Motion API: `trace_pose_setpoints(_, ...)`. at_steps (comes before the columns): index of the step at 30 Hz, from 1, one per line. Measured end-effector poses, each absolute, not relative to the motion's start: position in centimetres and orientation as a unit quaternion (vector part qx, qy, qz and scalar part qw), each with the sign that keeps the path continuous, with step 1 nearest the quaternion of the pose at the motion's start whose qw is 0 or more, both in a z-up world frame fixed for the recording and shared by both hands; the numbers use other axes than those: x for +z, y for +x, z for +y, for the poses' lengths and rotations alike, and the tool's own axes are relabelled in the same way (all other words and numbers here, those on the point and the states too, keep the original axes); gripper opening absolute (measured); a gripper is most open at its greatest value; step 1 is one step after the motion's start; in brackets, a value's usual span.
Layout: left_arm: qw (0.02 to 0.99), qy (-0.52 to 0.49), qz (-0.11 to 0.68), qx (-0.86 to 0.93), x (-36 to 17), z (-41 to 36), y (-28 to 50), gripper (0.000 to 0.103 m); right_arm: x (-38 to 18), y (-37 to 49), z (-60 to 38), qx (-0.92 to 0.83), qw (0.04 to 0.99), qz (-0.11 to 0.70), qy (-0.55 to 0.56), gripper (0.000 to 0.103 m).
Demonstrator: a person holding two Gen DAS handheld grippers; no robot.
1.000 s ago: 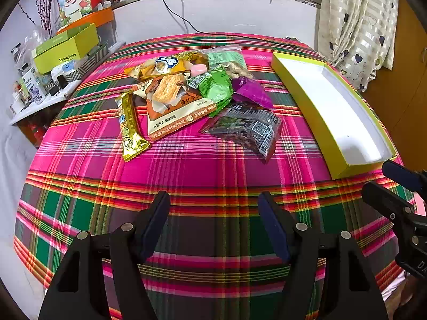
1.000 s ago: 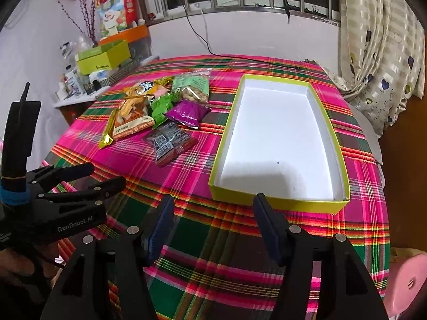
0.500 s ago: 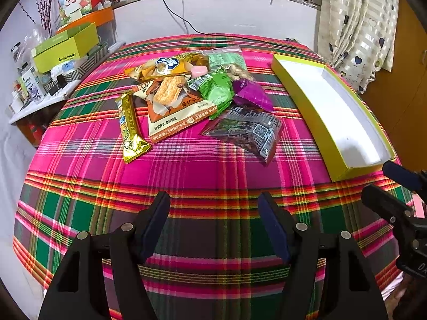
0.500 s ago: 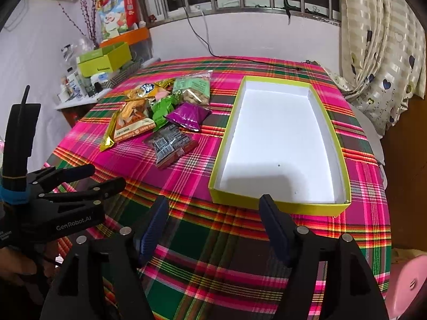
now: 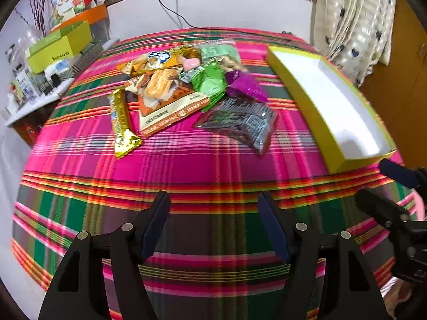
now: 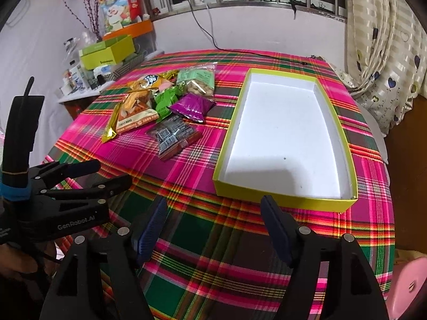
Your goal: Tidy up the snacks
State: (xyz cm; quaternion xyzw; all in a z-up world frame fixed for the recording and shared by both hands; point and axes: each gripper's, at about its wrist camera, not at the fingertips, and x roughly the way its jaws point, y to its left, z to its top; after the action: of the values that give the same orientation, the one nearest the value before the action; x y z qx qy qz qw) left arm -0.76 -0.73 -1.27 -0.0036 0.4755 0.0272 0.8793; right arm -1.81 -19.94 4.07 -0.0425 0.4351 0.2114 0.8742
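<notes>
nothing is sorted yet: the shallow yellow cardboard tray with a white inside holds no snack. the heap of foil and plastic snack packets lies on the plaid tablecloth just left of that tray. left gripper and right gripper hover spread, pinching nothing.

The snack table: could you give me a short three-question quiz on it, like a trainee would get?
1. True or false: the yellow box already holds snacks.
2. Which packet lies nearest the box: A) the gold bar, B) the purple packet, C) the orange packet?
3. Fill in: the left gripper and the right gripper are both ____.

Key: 1 false, it holds nothing; 2 B; 3 open, holding nothing.
</notes>
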Motion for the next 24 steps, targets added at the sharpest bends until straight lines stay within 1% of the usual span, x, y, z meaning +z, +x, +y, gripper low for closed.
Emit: trace_pose_setpoints(24,0.878,-0.045,0.475,0.030,-1.32,0.30,-0.69,0.068,4.14,-1.90,-19.91,0.220,0.874,0.431,-0.041,0.072)
